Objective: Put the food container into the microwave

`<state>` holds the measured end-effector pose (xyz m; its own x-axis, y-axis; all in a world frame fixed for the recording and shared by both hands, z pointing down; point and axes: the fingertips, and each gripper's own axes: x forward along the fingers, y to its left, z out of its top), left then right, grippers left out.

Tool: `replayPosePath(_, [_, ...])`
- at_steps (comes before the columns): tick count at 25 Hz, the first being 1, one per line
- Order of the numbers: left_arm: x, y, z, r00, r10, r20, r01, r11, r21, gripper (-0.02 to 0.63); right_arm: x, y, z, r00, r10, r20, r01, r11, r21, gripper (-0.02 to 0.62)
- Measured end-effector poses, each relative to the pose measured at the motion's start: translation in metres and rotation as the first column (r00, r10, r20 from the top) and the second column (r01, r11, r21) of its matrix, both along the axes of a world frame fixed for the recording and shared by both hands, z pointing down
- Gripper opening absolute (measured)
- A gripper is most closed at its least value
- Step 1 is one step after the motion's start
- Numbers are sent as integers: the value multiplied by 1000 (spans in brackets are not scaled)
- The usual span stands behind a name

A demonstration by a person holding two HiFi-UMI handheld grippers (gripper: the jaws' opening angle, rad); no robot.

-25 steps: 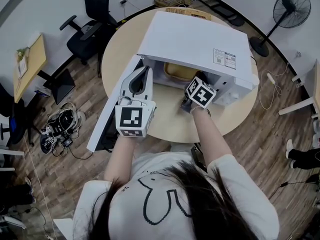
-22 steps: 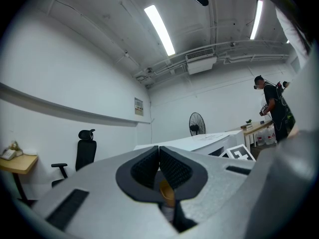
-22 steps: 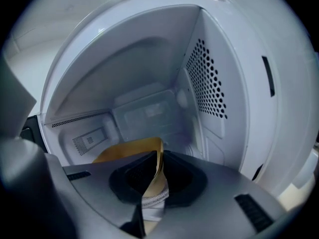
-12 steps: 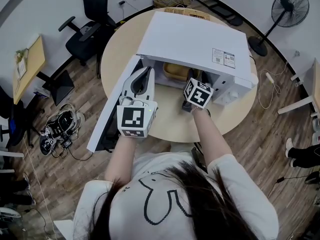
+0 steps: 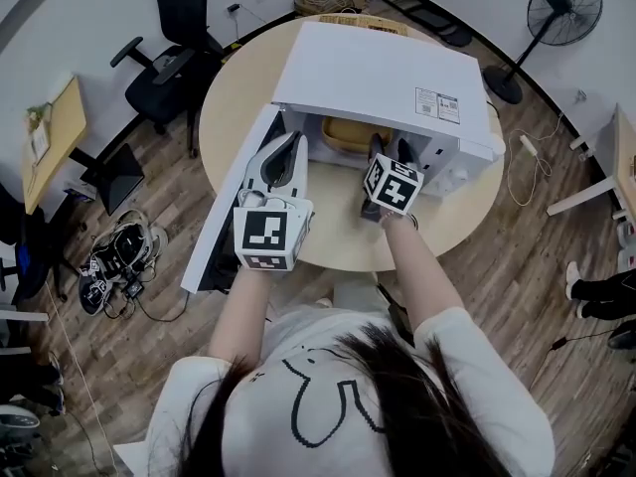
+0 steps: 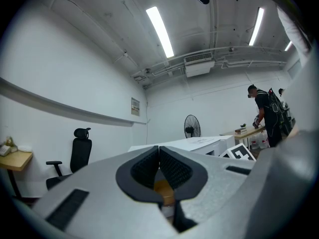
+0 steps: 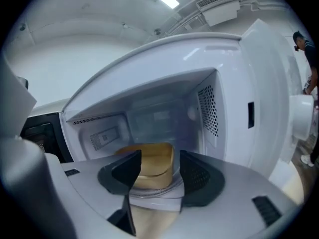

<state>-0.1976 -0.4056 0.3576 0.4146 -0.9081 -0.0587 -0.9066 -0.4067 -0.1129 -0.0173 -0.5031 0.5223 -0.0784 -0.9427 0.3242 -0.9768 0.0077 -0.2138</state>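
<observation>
The white microwave [image 5: 383,73] stands on the round table [image 5: 437,229] with its door [image 5: 224,207] swung open to the left. A yellowish food container [image 5: 353,135] rests inside the cavity on the glass turntable. In the right gripper view the container [image 7: 152,180] lies just beyond the jaws, apart from them. My right gripper [image 5: 390,149] is open at the mouth of the cavity, with nothing held [image 7: 158,159]. My left gripper [image 5: 293,142] is shut and empty beside the open door, pointing out over the microwave top [image 6: 159,153].
A black office chair [image 5: 174,53] stands behind the table at left, and a standing fan [image 5: 556,13] at the right. Cables and gear [image 5: 119,251] lie on the wooden floor at left. A person [image 6: 266,113] stands at a far desk.
My right gripper has drawn back slightly from the microwave opening, so its open jaws now show below the top edge. The left gripper has hardly moved.
</observation>
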Motion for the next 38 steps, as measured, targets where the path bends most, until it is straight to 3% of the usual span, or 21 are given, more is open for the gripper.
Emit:
replayPosePath(9, [-2,9,-8,1000,-3,-27,3,1000,-2,9,1,26,-24,999,-33,4,33,999,8,241])
replayPosePath(25, [4,31,-28,995,-95,-37,95,995,-10,9,-2,76,-79,975,-219,-30,220,975,36,238])
replayPosePath(38, [3,45,-41,995,-101,-13,101,994,28,9,-3,111,-129,933,-324,-156,342,933,113,117])
